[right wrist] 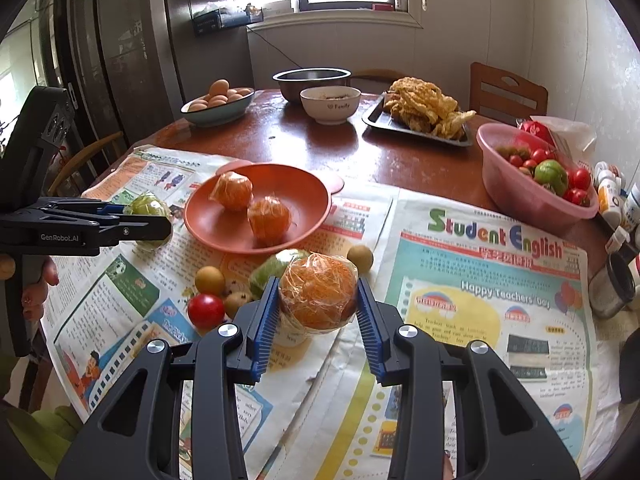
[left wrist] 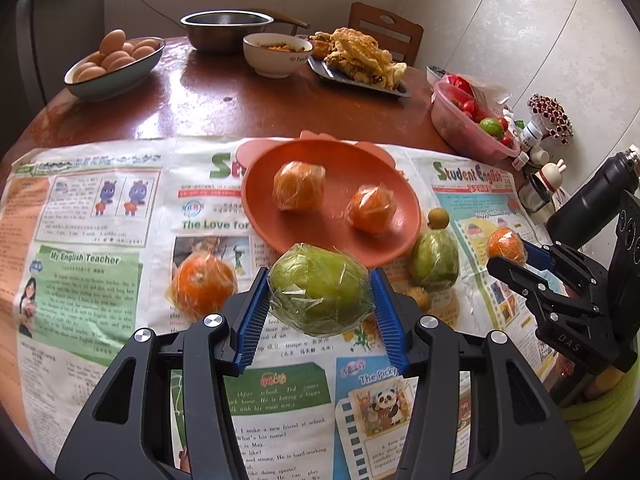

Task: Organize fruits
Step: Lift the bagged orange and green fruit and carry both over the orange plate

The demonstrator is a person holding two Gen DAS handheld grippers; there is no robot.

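Left gripper [left wrist: 320,292] clasps wrapped green fruit [left wrist: 320,290], long axis crosswise

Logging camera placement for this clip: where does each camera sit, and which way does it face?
Left wrist: on the left gripper, looking across the table at the green fruit it clamps; right gripper at right.
Right wrist: on the right gripper, facing the window, clamping a wrapped orange; left gripper at left.
Shared: orange plate holding two oranges, newspaper.
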